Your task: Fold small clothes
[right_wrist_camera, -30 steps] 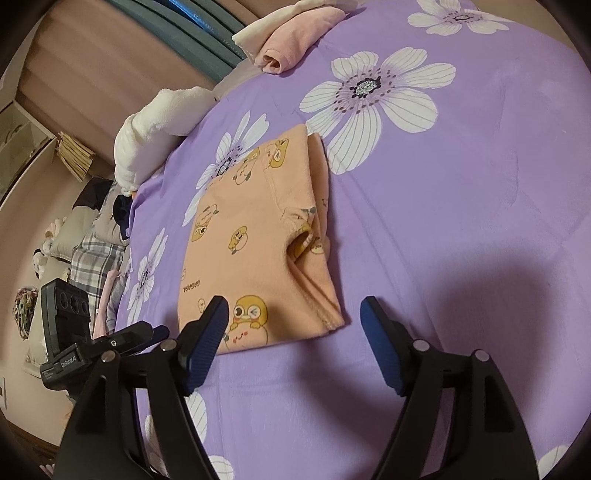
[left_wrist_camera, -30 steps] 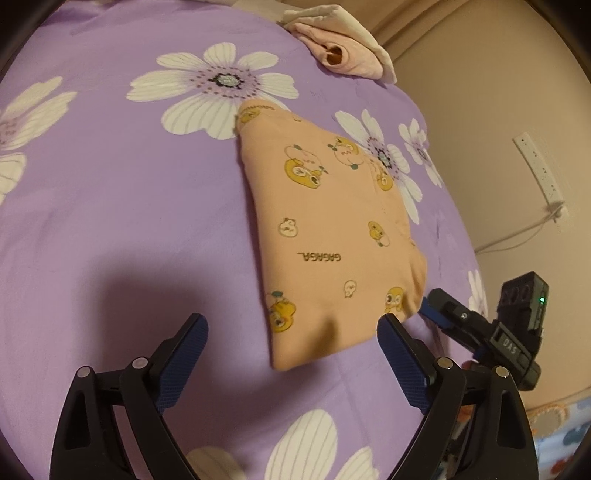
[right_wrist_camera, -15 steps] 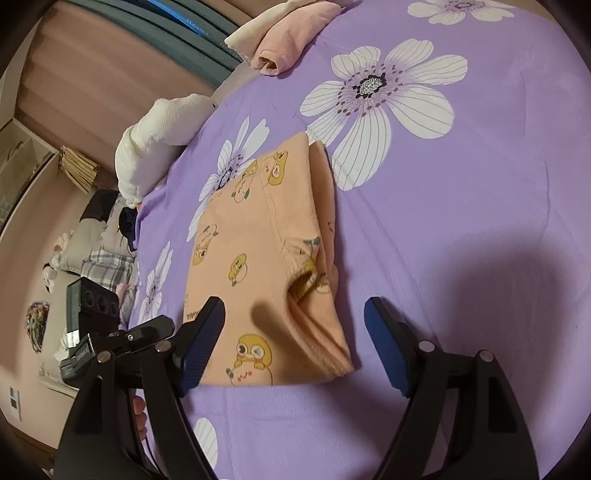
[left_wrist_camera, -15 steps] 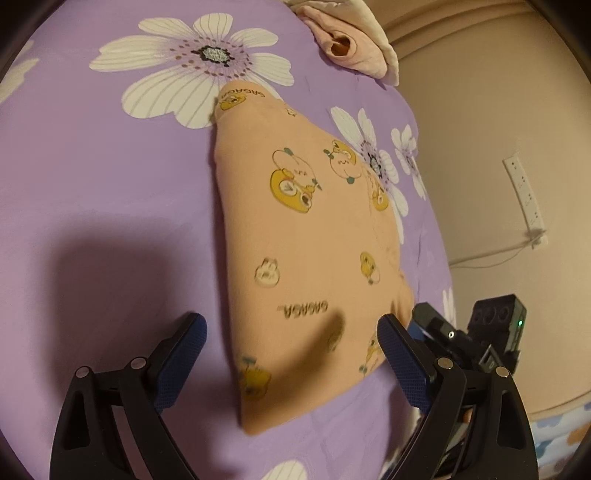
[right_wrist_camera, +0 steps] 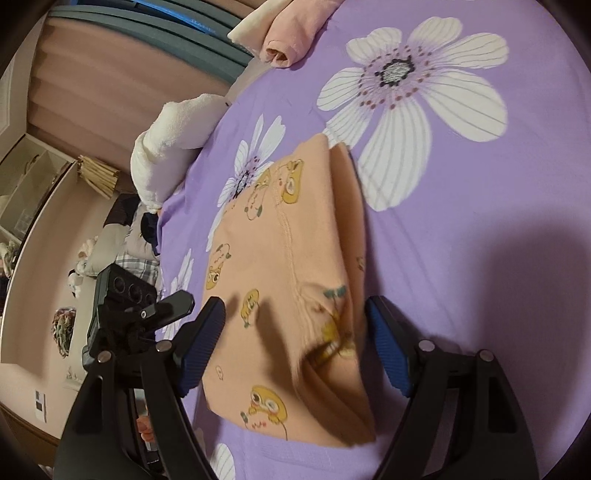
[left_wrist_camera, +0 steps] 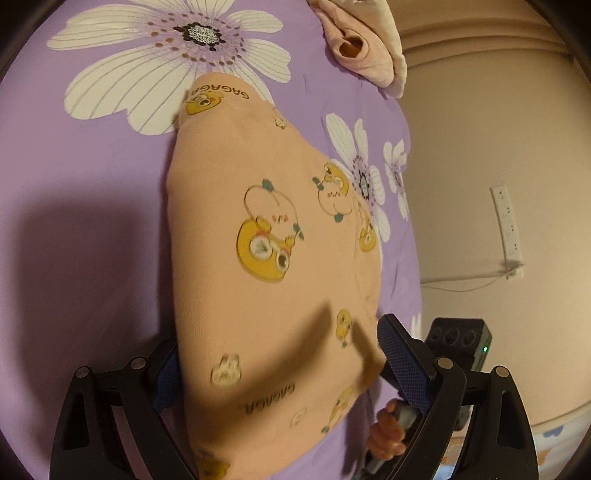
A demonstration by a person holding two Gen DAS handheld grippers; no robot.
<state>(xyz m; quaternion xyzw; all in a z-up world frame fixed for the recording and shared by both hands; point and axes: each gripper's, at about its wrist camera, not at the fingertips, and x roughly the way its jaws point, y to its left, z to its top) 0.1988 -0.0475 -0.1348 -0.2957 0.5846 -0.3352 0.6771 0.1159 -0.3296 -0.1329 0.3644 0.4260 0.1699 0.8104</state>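
Observation:
A folded peach garment (left_wrist_camera: pixel 273 266) with yellow cartoon prints lies on the purple flowered bedspread (left_wrist_camera: pixel 81 229). My left gripper (left_wrist_camera: pixel 284 365) is open, low over the garment's near end, with the cloth between its blue pads. The garment also shows in the right wrist view (right_wrist_camera: pixel 295 280). My right gripper (right_wrist_camera: pixel 295 350) is open and straddles the garment's near end, where a sleeve opening (right_wrist_camera: pixel 332 347) shows. The other gripper's body appears at each view's edge, in the left wrist view (left_wrist_camera: pixel 458 350) and in the right wrist view (right_wrist_camera: pixel 125 306).
A rolled pink and cream garment (left_wrist_camera: pixel 362 44) lies at the bed's far edge, also in the right wrist view (right_wrist_camera: pixel 291 33). A white towel roll (right_wrist_camera: pixel 170 136) sits at the bed's edge. A wall with a power strip (left_wrist_camera: pixel 506 225) is on the right.
Both grippers have moved forward and lower onto the garment, which now fills the space between their open fingers. The garment itself has not moved.

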